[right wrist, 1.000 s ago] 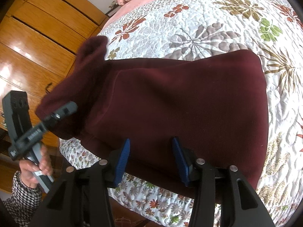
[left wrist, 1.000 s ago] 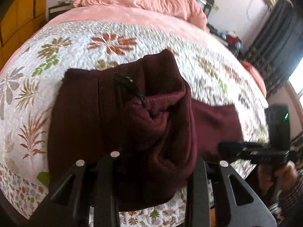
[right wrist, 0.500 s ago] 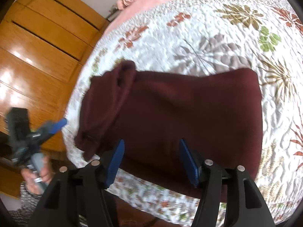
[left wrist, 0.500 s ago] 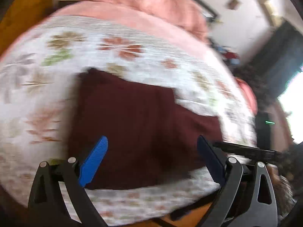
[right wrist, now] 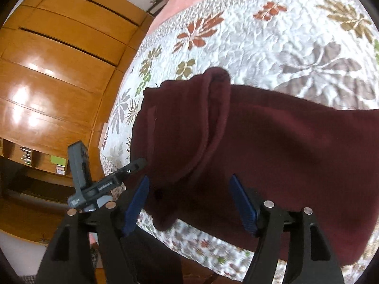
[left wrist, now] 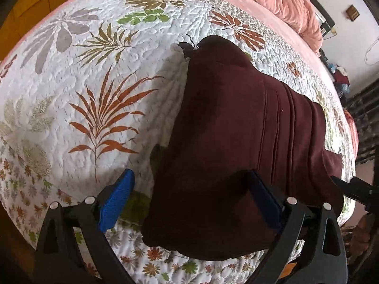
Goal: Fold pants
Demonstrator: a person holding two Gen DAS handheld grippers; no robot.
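Observation:
The dark maroon pants [left wrist: 236, 130] lie folded on the flowered quilt [left wrist: 94, 71], near the bed's front edge. My left gripper [left wrist: 191, 175] hovers over their near left corner, open wide, its blue pads [left wrist: 117, 201] clear of the cloth. In the right wrist view the pants [right wrist: 272, 142] show a rolled fold running down their left part. My right gripper [right wrist: 189, 179] hangs above that end with its jaws opening and nothing pressed between them. The left gripper [right wrist: 104, 184] shows there at the left, off the bed's corner.
A wooden wardrobe [right wrist: 59, 59] stands left of the bed. A pink blanket [left wrist: 284, 0] is heaped at the far end of the bed. Dark curtains [left wrist: 364, 118] hang at the right. The quilt [right wrist: 260, 35] beyond the pants is bare.
My left gripper let go of the bunched cloth and opened wide; the pants now lie flat. My right gripper opened wider and shifted toward the pants' left end.

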